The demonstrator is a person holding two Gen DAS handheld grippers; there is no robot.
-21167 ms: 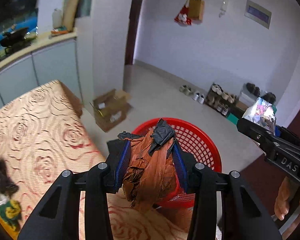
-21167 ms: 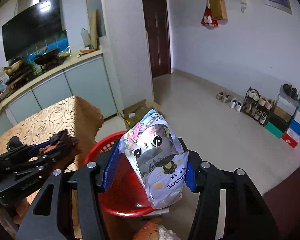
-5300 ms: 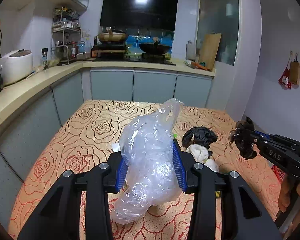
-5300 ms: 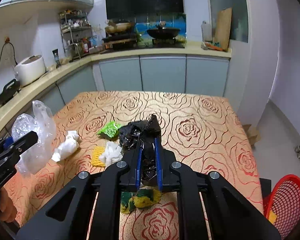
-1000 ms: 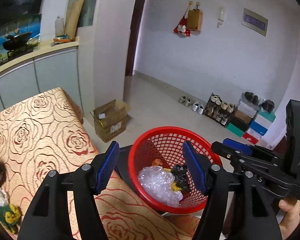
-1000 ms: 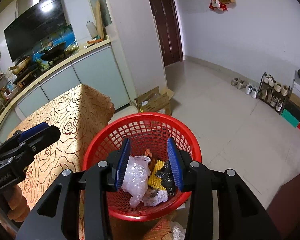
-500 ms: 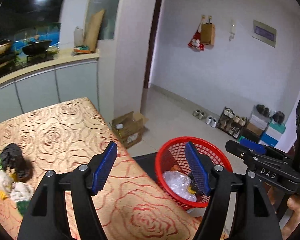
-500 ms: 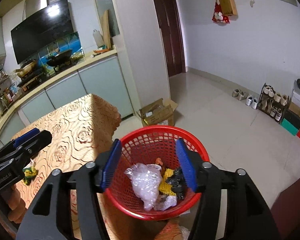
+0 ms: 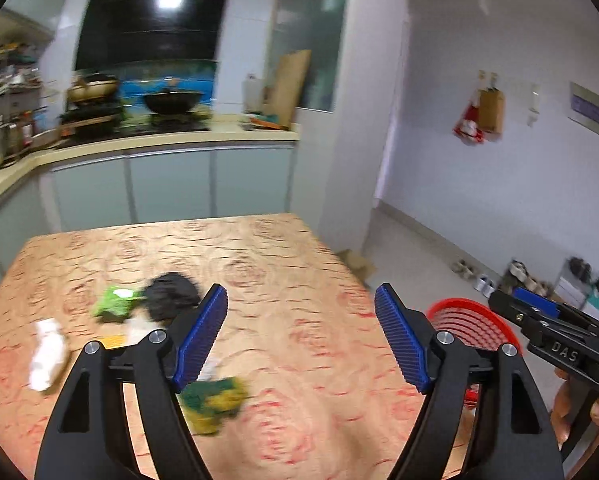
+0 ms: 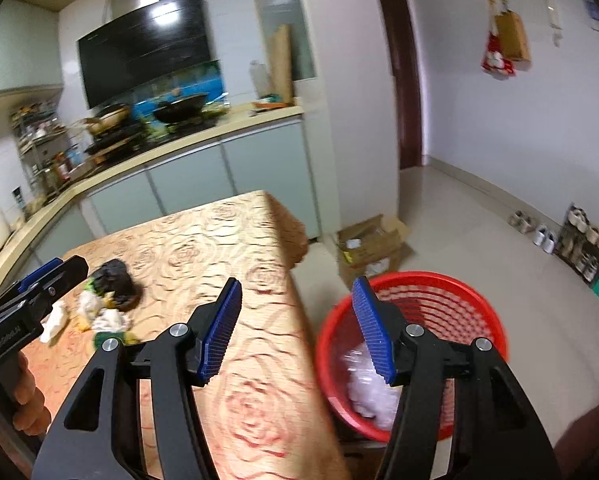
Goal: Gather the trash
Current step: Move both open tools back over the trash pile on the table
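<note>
Both my claws are empty: the left claw (image 9: 301, 334) has just been spreading wide over the counter (image 9: 299, 264), the right claw (image 10: 297, 326) gapes beside the red basket (image 10: 439, 284), scraps (image 9: 211, 402) near the counter's left edge.

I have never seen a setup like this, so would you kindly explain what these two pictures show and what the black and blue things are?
A person holds one pair of hand-held tongs in each hand; no robot is involved. Each picture comes from a camera on one pair, looking along its blue pads. The left tongs and right tongs are both open and hold nothing; the left jaws have just been opening wider. On the table lie scraps of trash: a black bag, a green wrapper, white tissue and a green and yellow sponge. The red basket on the floor already holds clear plastic.
</note>
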